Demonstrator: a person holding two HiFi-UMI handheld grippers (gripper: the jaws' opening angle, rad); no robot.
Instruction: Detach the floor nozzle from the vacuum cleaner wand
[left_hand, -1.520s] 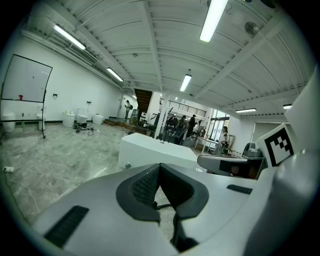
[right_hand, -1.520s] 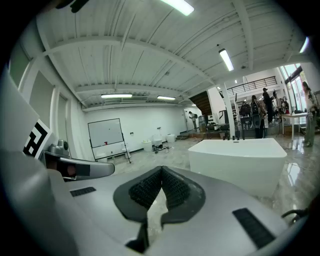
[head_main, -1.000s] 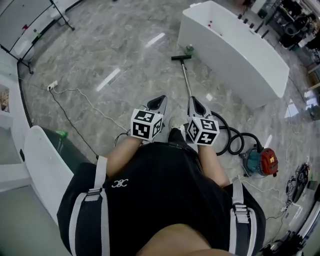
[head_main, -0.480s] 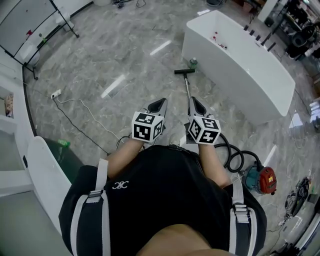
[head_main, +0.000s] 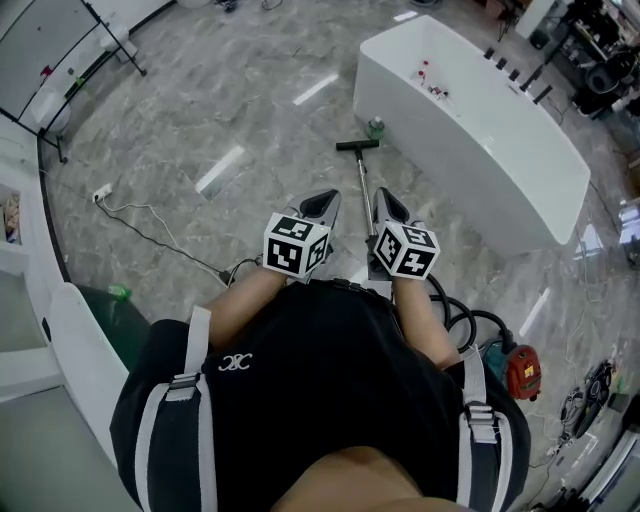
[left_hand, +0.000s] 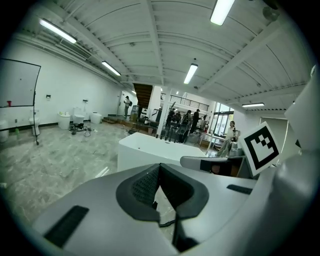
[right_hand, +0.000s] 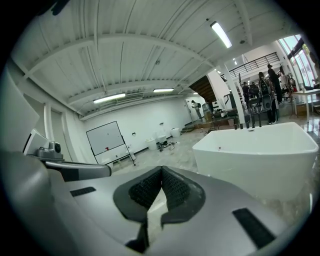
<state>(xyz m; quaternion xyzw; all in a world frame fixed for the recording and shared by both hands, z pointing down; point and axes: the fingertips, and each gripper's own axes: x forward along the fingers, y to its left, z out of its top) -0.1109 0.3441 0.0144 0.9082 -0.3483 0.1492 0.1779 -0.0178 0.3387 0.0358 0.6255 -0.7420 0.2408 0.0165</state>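
Grey marble floor (head_main: 200, 120), white bathtub (head_main: 470, 130) ahead and to the right. Left gripper (head_main: 322, 203) and right gripper (head_main: 387, 203) both pressed together, nothing between the jaws. Wand (head_main: 364, 190) lies on the floor, running forward from just beside the right gripper. Floor nozzle (head_main: 357, 145) sits at its far end, well ahead of both grippers, near the tub.

Handling, judged:
- Wand looks like a stiff, smooth, slippery tube.
- Nozzle is probably light plastic.
- Pin the tube near the joint and pull at the nozzle neck.

Joint too small to read any latch. Wand's near end hidden behind the right gripper.
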